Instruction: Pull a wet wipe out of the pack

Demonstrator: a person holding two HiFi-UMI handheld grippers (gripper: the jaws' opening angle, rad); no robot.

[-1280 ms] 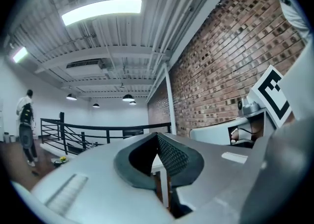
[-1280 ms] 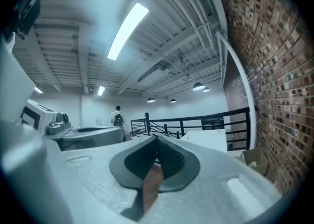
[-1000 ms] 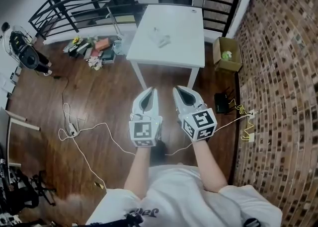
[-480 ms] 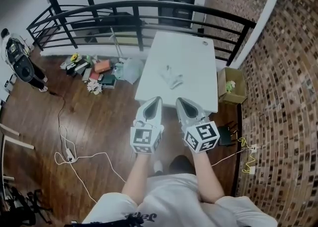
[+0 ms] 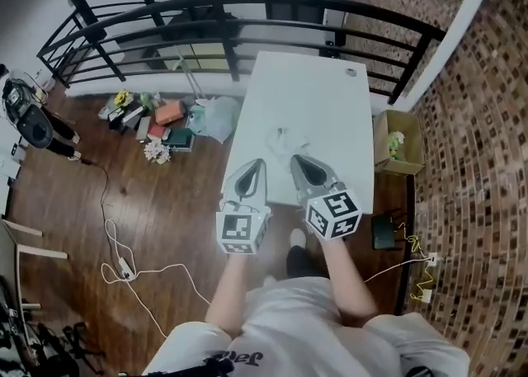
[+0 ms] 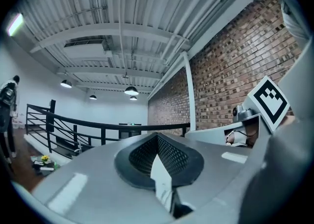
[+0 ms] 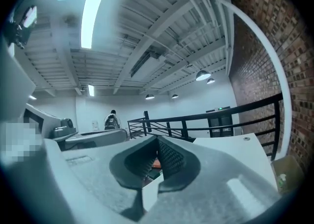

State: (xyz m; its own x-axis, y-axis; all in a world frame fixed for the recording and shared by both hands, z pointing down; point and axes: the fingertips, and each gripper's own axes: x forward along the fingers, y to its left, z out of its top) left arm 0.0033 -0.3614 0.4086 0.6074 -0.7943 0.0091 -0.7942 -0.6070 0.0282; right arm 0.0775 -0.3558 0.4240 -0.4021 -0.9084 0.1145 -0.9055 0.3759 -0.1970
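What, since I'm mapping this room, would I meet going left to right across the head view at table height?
Black machine → floor clutter → table → cardboard box → brick wall.

Two grippers (image 5: 258,165) (image 5: 297,161), one table (image 5: 330,111), one wipe pack (image 5: 286,143), one cardboard box (image 5: 382,151)

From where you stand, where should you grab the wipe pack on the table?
The wipe pack lies low on the table, so likely pinch its raised, crumpled middle, coming from the near edge; its opening is too small to see.
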